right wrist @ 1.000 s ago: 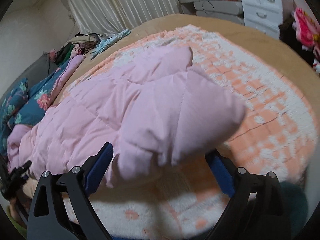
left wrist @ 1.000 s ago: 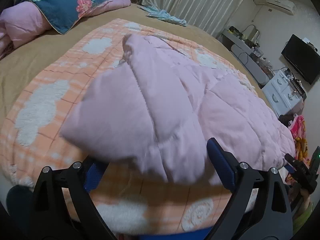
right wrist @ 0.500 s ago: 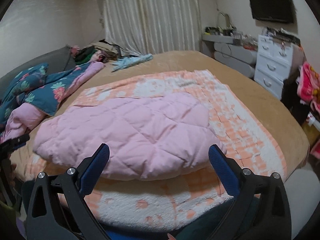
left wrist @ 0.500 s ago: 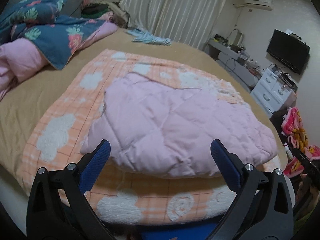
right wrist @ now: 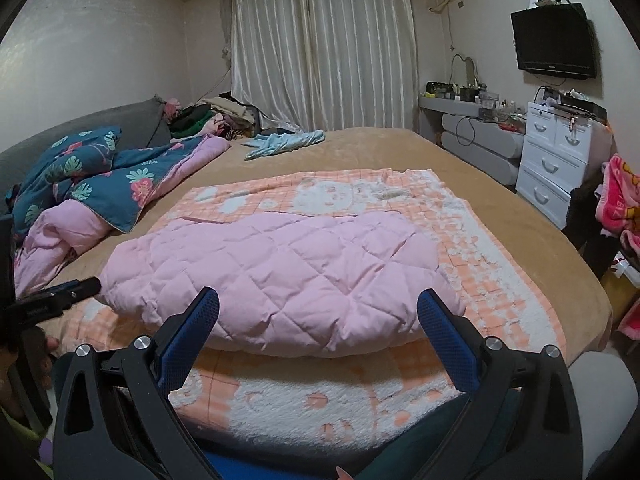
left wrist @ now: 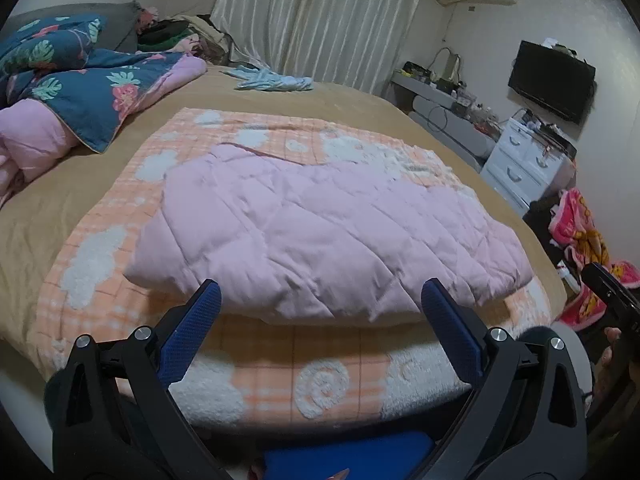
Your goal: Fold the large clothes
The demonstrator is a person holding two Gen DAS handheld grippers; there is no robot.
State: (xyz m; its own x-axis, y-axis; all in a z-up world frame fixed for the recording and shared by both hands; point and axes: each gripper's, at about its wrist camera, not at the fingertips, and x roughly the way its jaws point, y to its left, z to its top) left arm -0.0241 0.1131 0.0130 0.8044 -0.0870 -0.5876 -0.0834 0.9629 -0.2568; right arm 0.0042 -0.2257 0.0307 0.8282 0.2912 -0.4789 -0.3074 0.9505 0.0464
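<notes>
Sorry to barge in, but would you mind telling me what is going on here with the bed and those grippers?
A person is folding a pink quilted jacket on an orange and white blanket spread over the bed. The jacket lies folded into a flat bundle on the blanket. The left gripper and the right gripper are both open and empty, held at the near edge of the bed and touching nothing. A floral duvet sits bunched at the far left.
</notes>
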